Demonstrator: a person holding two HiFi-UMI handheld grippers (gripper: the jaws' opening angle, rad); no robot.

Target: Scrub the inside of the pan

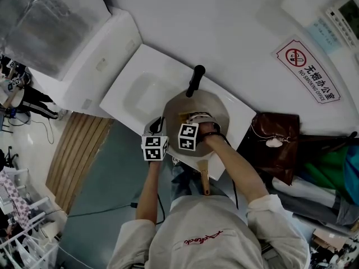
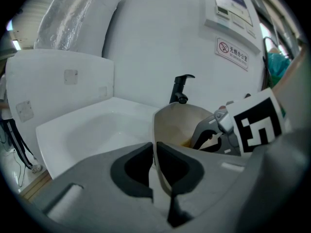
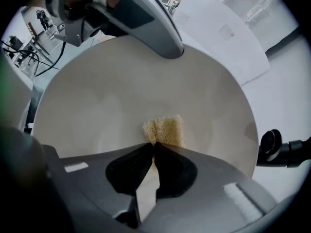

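Left gripper (image 2: pixel 154 148) fingers pinch the pan (image 2: pixel 177 123) rim, right gripper (image 3: pixel 154 146) fingers the sponge (image 3: pixel 164 129) inside; hard scrubbing may free the rim.

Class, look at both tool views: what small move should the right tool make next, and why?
Probably sweep the right tool, shut on the yellow sponge, sideways across the floor of the pan. The sponge appears to sit against the inside near the middle, much of the surface around it lies within reach, and the left tool clamps the pan's edge, steadying it.
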